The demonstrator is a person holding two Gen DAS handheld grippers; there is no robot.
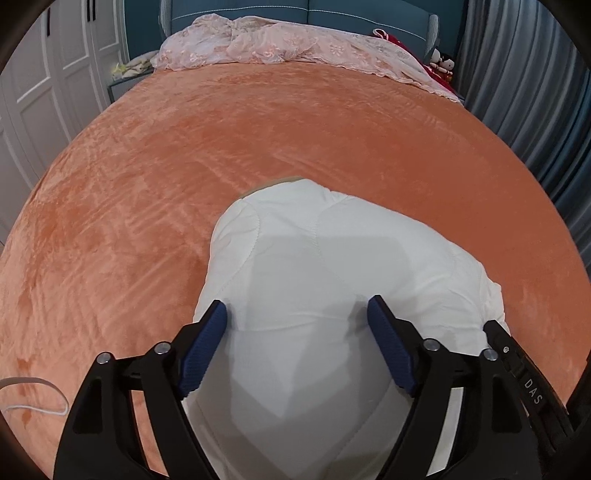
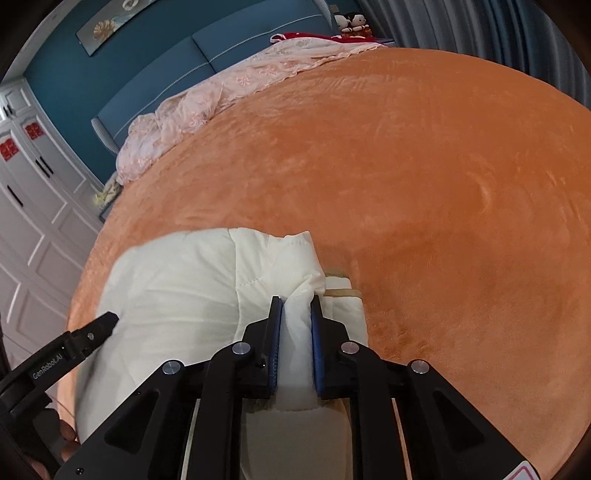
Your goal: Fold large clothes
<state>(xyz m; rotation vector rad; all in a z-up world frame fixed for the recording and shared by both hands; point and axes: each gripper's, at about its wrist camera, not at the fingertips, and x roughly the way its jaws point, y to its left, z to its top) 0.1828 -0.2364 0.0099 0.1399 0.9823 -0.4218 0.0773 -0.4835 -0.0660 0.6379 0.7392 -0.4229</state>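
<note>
A white quilted garment [image 1: 314,266] lies bundled on the orange bedspread [image 1: 221,147] near its front edge. My left gripper [image 1: 297,302] hovers over the garment's near part, open, its blue pads [image 1: 203,347] wide apart with only the flat fabric below them. My right gripper [image 2: 295,301] is shut on a pinched-up fold of the same white garment [image 2: 184,288] at its right end, beside a tan trim [image 2: 343,293]. One black finger of the left gripper [image 2: 103,325] shows at the garment's left side in the right wrist view.
A pink lace cover [image 1: 277,44] lies crumpled along the blue headboard [image 1: 332,11]. White wardrobe doors [image 1: 37,92] stand to the left, grey curtains [image 1: 535,92] to the right. A white cable [image 1: 33,395] loops on the bedspread at the near left.
</note>
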